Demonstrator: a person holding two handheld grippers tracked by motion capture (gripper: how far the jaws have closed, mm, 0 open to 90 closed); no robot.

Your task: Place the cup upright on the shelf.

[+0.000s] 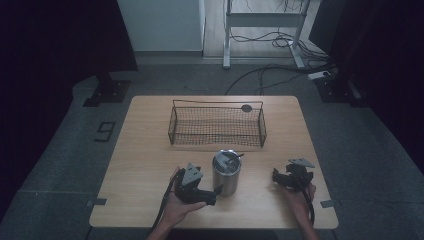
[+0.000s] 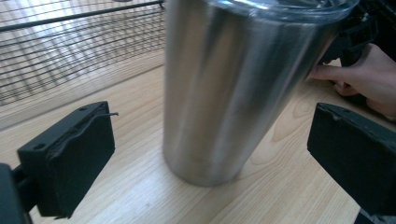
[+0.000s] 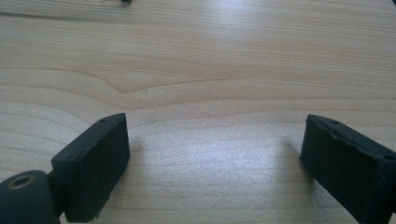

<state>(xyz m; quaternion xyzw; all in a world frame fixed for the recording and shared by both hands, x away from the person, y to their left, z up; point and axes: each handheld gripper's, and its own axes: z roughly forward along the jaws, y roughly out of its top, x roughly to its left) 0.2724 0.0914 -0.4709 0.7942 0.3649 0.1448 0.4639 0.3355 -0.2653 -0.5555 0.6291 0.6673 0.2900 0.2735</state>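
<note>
A steel tumbler [image 1: 226, 172] with a lid stands upright near the table's front middle. My left gripper [image 1: 216, 192] lies just left of it, pointing at it. In the left gripper view the tumbler [image 2: 233, 88] stands between the jaws of my left gripper [image 2: 212, 161], with a gap on each side, so the gripper is open. My right gripper [image 1: 278, 177] rests at the front right, apart from the tumbler. In the right gripper view it [image 3: 215, 163] stands open over bare wood.
A black wire basket [image 1: 217, 125] sits behind the tumbler, across the middle of the wooden table [image 1: 145, 160]; its mesh [image 2: 70, 46] is at the upper left of the left gripper view. The other hand [image 2: 359, 79] lies beyond the tumbler. A metal frame and cables are on the floor behind the table.
</note>
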